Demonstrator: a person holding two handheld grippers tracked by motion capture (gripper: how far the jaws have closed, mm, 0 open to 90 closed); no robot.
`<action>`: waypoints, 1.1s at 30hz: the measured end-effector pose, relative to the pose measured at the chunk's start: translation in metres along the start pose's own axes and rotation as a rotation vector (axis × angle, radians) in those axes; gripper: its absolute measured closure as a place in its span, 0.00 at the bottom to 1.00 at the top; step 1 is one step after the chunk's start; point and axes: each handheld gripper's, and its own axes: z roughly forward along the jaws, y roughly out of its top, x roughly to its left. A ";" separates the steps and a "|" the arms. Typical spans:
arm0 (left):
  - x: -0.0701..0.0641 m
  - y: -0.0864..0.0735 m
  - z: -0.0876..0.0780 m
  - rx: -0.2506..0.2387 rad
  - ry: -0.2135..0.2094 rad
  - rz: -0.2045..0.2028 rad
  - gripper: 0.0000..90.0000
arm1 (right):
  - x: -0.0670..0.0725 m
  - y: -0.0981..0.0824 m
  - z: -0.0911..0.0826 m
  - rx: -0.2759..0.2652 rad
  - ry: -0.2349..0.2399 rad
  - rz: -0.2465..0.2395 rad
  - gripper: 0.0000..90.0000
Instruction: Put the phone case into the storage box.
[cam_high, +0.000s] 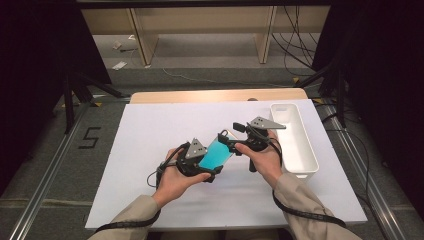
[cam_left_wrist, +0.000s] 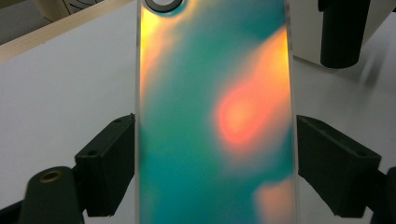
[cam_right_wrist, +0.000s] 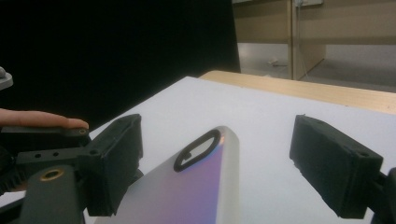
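Held thing: you have a phone case, iridescent teal with orange patches, lifted off the table near its front middle, between your two hands.
Left gripper: your jaws press on the case's two long edges in the left gripper view; it holds the case across its width.
Right gripper: your jaws stand wide, one on each side of the case's camera-hole end, not touching it in the right gripper view.
Done so far: by the look of it, the case is picked up and brought to the second gripper.
Left to do: judging from the pose, you have yet to close the right jaws on the far end; what follows, perhaps a handover or a drop into the bin, I cannot tell.
Bin: the white oblong bin sits at the table's right, just beside your right hand; the part of its inside that shows is bare.
Case contents: no phone seems to be in the case, though its underside is hidden.
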 end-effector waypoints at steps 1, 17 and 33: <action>0.000 0.000 0.000 -0.002 0.000 0.000 0.19 | 0.000 0.000 0.000 0.001 0.000 0.001 0.21; 0.000 0.000 0.000 0.000 0.000 0.005 0.19 | 0.000 -0.004 0.004 0.010 0.035 0.047 0.40; -0.001 0.000 0.001 -0.006 0.000 0.006 0.19 | 0.000 -0.004 0.004 0.019 0.040 0.060 0.49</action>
